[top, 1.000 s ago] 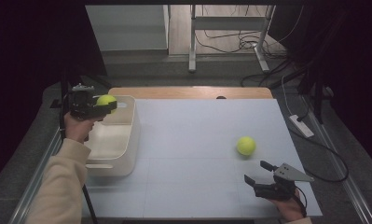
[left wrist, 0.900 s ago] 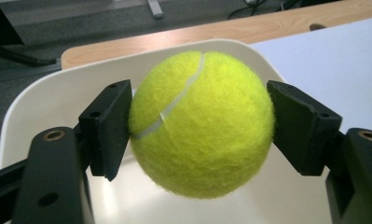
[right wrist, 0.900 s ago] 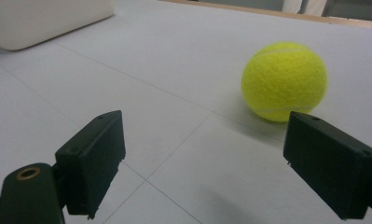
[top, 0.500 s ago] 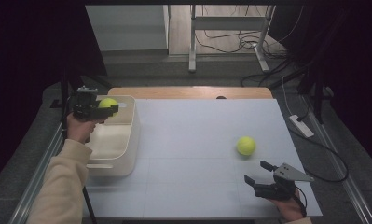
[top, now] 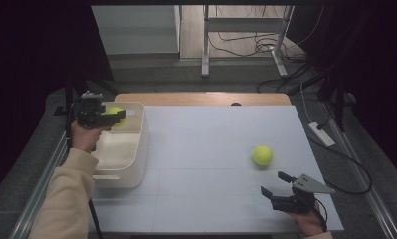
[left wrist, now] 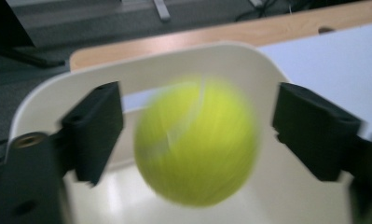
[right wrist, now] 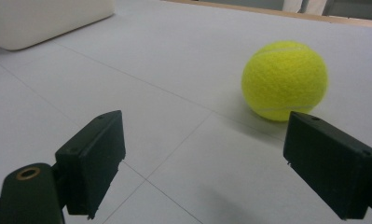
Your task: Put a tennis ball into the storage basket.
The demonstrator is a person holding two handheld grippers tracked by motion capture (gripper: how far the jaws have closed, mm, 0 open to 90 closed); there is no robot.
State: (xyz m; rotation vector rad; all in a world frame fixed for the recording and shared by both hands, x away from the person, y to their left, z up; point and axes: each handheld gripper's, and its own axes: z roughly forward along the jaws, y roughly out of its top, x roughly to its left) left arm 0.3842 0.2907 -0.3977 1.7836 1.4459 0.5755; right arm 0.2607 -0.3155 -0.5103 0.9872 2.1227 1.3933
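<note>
Two yellow felt tennis balls were in play: one [left wrist: 196,142], blurred, sat untouched between the left tongs [left wrist: 197,135], whose jaws had just been opening over the white plastic bin [top: 136,164] at the surface's left edge, the other [top: 262,155] lay near the right edge, just beyond the spread, empty right tongs [top: 277,183].
</note>
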